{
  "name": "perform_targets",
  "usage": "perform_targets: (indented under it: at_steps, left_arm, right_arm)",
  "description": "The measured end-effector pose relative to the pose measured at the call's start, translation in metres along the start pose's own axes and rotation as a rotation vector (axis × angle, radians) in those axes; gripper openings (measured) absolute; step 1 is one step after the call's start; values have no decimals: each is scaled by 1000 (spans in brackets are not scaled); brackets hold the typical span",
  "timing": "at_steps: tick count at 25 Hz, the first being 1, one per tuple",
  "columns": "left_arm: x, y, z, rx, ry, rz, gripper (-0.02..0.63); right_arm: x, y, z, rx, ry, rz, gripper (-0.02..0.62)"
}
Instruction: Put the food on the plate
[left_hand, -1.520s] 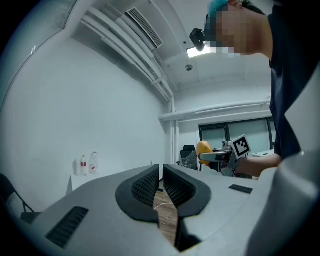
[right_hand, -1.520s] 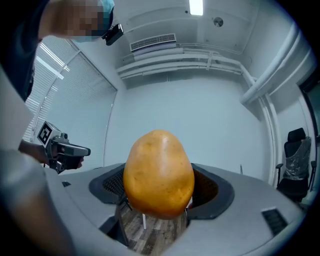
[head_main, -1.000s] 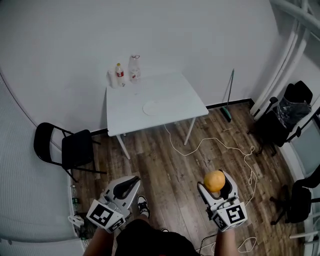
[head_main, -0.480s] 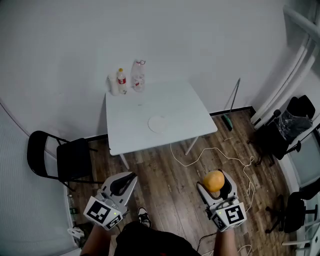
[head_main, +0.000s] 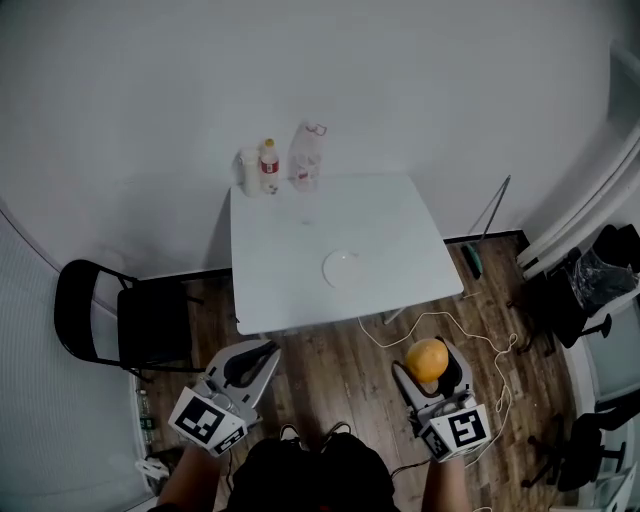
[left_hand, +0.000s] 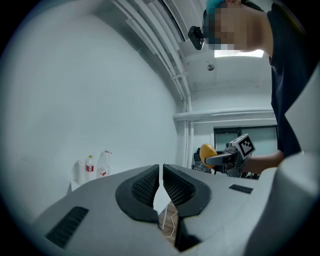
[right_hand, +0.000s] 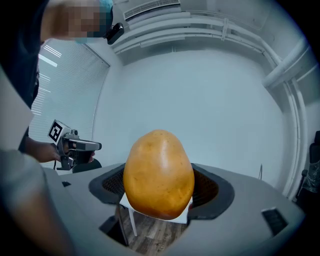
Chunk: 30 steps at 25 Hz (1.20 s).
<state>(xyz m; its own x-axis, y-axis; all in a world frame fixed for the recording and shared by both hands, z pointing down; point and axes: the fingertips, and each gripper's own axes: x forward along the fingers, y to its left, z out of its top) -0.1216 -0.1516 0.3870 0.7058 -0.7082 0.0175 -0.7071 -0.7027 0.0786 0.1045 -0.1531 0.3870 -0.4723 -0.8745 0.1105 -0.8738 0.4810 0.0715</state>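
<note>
An orange-yellow fruit (head_main: 428, 360) is clamped between the jaws of my right gripper (head_main: 431, 368), held over the wooden floor short of the table; it fills the right gripper view (right_hand: 159, 174). A small white plate (head_main: 343, 268) lies on the white table (head_main: 280, 260), ahead of both grippers. My left gripper (head_main: 244, 366) is shut with nothing in it, its pads (left_hand: 146, 186) nearly touching. In the left gripper view the right gripper (left_hand: 235, 155) shows with the fruit (left_hand: 207, 152).
Two bottles (head_main: 268, 165) and a clear container (head_main: 307, 156) stand at the table's far left corner. A black folding chair (head_main: 120, 320) is left of the table. A white cable (head_main: 470, 330) trails on the floor at right, near black chairs (head_main: 590, 300).
The table and plate have come closer and shifted right in the head view as I stepped forward. Both grippers keep their pose; the fruit stays clamped.
</note>
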Motion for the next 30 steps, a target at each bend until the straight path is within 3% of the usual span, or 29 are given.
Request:
perform_targets:
  at_steps: [6, 10, 15, 18, 23, 27, 30]
  left_arm:
    - [40, 39, -4, -6, -15, 41, 43]
    - [82, 65, -15, -37, 69, 116, 42]
    - [138, 88, -20, -34, 93, 177, 41]
    - [163, 93, -14, -49, 65, 211, 41]
    - [178, 110, -39, -93, 117, 255, 41]
    - [184, 127, -35, -87, 68, 256, 42]
    - [180, 138, -51, -121, 120, 252, 42]
  right_arm:
    - [67, -33, -9, 25, -3, 54, 380]
    - [119, -65, -10, 81, -29, 141, 380]
    - [181, -111, -22, 85, 2, 223, 380]
    - [217, -132, -44, 66, 59, 269, 380]
    - [282, -141, -93, 10, 189, 328, 380]
    - [326, -135, -139, -6, 298, 345, 380]
    - [354, -127, -179, -14, 389, 350, 380]
